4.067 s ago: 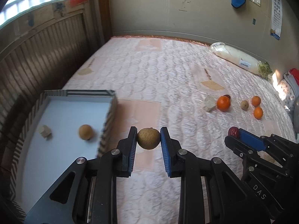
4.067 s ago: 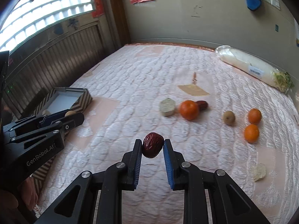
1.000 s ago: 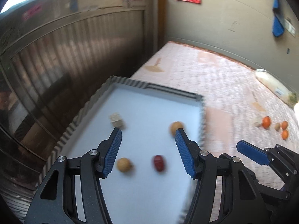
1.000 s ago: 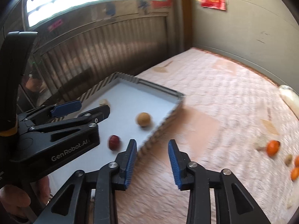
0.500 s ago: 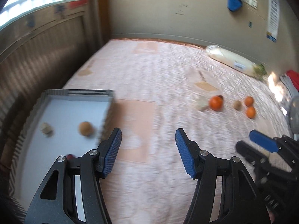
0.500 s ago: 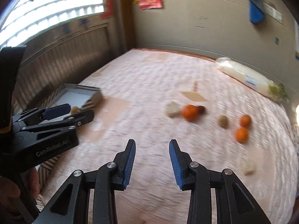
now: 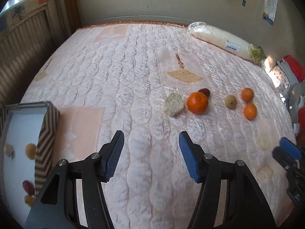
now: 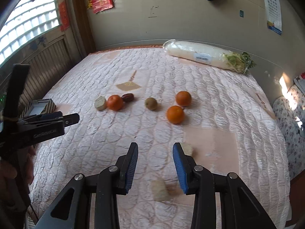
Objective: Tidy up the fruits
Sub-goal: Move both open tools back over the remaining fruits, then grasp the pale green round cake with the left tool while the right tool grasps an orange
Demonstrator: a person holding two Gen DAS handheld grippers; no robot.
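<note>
- Judging by their look, the round orange tangerines (image 8: 175, 114) on the pink quilted bed cover (image 8: 209, 99) are light and firm, with a smooth skin that can slip; I would take each one across its widest middle, with the pads on opposite sides, and press only gently.
- The dark red wrinkled jujube (image 8: 128, 97) is small and a little soft. It touches the left tangerine (image 7: 197, 102), so a hold from its free side seems safer.
- The small brown-green round fruit (image 8: 151, 103) stands alone between the tangerines and looks hard and easy to roll away on the soft cover.
- The pale rough cut chunks (image 7: 173, 104) look dry and crumbly, so a light hold on their flat faces should do.
- Loose on the bed I count three tangerines, one jujube, one brown-green fruit and three pale chunks: one beside the left tangerine, two close in front of the right tool (image 8: 154, 165).
- The striped-walled box with the white floor (image 7: 47, 131) lies at the left edge of the bed; inside it I see one red jujube, one pale chunk and two blurred yellow-brown fruits.
- One long white radish in a plastic wrap (image 8: 205, 56) lies by the far wall.
- The left tool (image 7: 150, 154) hangs over the bare cover with its fingers wide apart and nothing between them.
- The right tool has its fingers apart too, and is empty.
</note>
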